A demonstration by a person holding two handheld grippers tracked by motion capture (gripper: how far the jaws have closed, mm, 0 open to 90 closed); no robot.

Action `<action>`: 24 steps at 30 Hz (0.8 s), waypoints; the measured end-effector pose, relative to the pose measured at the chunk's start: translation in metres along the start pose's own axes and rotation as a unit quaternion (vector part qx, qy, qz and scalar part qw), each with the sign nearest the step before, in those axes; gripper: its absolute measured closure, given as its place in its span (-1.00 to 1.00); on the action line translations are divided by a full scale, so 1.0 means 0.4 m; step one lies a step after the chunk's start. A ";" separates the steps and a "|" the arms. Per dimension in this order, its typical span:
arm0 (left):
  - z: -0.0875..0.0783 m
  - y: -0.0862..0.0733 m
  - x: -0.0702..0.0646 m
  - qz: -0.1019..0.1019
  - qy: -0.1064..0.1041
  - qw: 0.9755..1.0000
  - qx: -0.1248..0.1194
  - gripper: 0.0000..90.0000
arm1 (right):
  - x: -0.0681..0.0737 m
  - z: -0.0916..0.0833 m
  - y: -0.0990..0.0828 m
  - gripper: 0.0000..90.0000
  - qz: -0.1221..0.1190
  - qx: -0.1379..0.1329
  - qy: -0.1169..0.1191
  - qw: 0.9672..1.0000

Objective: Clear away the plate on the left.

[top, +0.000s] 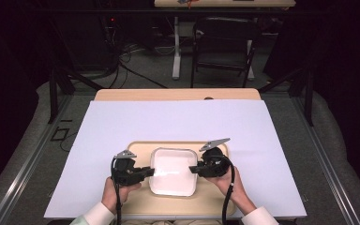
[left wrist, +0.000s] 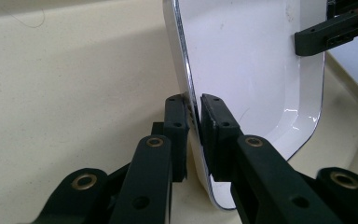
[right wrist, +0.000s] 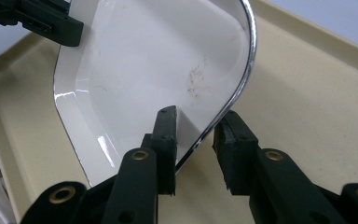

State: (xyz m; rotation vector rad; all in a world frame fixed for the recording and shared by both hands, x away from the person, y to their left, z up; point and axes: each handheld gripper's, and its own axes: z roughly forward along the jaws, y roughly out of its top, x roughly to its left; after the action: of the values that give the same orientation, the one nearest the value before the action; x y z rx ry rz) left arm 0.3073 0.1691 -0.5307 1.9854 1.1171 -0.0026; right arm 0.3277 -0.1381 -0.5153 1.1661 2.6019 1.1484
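A white square plate (top: 173, 171) with rounded corners lies in a beige tray (top: 140, 147) near the table's front edge. My left gripper (top: 151, 171) is shut on the plate's left rim. In the left gripper view its jaws (left wrist: 195, 109) pinch the thin rim of the plate (left wrist: 242, 56) from both sides. My right gripper (top: 192, 168) holds the opposite rim. In the right gripper view its jaws (right wrist: 196, 128) stand one inside and one outside the plate (right wrist: 149, 60), which has a faint brown smear. I cannot tell whether the plate is lifted off the tray.
The tray sits on a white sheet (top: 122, 122) that covers most of the wooden table. A dark chair (top: 225, 42) and a table leg stand beyond the far edge. The person's hands and white sleeves (top: 93, 215) come in from the bottom.
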 end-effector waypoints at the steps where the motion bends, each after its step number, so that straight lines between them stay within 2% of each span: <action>1: 0.001 0.000 0.001 0.002 0.001 1.000 0.001 0.79 | -0.001 0.001 0.000 0.55 0.000 0.000 0.000 1.000; 24: 0.031 0.005 0.016 -0.009 0.020 1.000 0.011 0.72 | -0.030 0.039 0.006 0.48 0.011 0.027 -0.015 0.999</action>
State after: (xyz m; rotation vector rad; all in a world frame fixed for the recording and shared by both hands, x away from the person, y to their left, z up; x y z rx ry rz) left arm 0.3171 0.1648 -0.5399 2.0034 1.1660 0.0155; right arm 0.3429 -0.1355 -0.5278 1.2155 2.6208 1.0619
